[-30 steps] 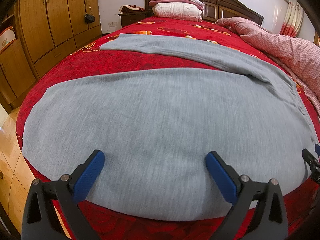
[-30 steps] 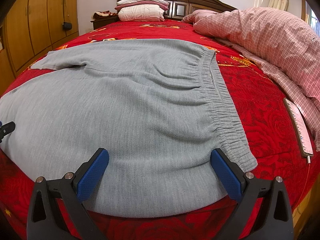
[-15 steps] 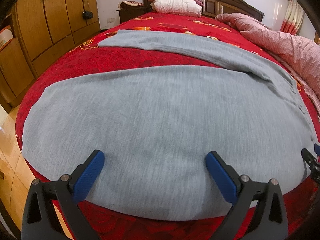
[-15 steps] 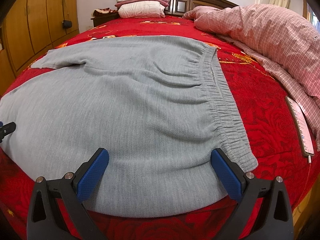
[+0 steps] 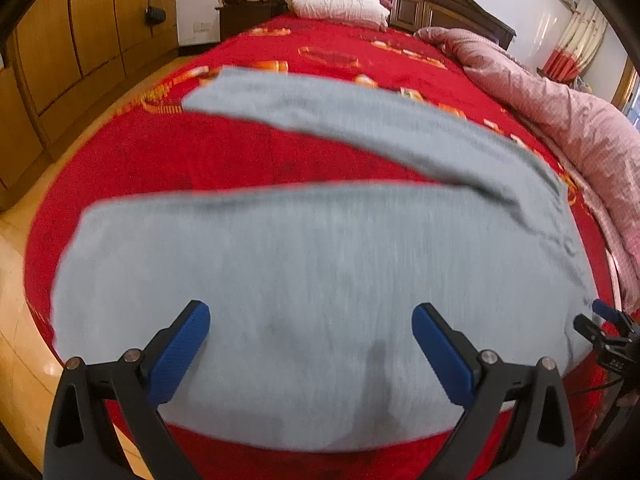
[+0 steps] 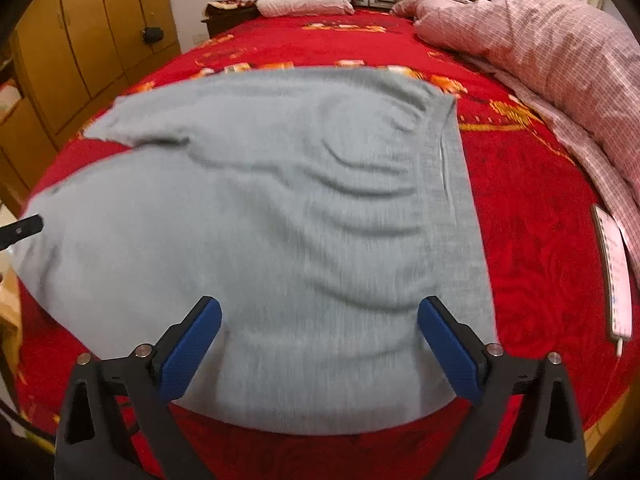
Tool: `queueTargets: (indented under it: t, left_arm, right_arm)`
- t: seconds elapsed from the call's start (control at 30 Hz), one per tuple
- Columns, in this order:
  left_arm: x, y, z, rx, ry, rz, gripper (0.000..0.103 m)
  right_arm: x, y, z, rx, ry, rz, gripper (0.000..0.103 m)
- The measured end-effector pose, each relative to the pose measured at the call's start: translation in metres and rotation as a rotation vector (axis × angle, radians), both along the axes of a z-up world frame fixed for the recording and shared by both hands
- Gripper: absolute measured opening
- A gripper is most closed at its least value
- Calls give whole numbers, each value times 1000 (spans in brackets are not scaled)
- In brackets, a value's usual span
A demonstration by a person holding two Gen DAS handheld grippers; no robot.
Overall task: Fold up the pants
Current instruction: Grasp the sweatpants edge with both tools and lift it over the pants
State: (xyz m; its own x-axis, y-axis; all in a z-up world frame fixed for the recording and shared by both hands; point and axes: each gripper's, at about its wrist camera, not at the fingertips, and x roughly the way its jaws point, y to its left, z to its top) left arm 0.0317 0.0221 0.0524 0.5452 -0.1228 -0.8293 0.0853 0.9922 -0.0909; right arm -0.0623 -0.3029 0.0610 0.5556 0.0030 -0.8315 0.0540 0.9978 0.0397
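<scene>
1. Left wrist view: the left gripper (image 5: pixel 311 338), jaws wide and holding nothing, hangs over the near leg of the grey pants (image 5: pixel 320 280), spread flat on the red bed (image 5: pixel 168 160); legs splayed, no fold made.
2. Right wrist view: the right gripper (image 6: pixel 320 330), equally wide and empty, faces the waistband (image 6: pixel 452 184) end. All folding appears to remain.

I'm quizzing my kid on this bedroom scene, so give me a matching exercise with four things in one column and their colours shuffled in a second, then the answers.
Things:
1. pants
2. bedspread
3. quilt
4. gripper pads

Colours:
A. blue
B. pink check
C. grey
D. red

Pairs: 1-C, 2-D, 3-B, 4-A
</scene>
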Motion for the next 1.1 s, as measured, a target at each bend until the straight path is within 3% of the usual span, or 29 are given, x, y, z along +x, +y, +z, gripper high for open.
queueTargets:
  t: [0.3,0.6,0.9,0.97,1.03,1.1]
  left_arm:
    - [61,-2,34,72,-40,-47,103]
    - [134,-23,35,159,-5,-193,103]
    - [218,-47,25,129,57,-268,103]
    - [240,-50,20,115,72,-275,99]
    - [260,-52,16,103,86,-286,78]
    - [282,-55,11,110,100,-317,66]
  right_arm:
    - [52,-8,30,-34,0,28,100]
    - [118,-17,35,-66,36,70,100]
    - [190,-50,23,-50,97,26,100]
    - [207,-55,19,-46,111,40,100]
    - [219,-58,17,-50,124,49,100]
    - [230,-61,16,-64,130,58,100]
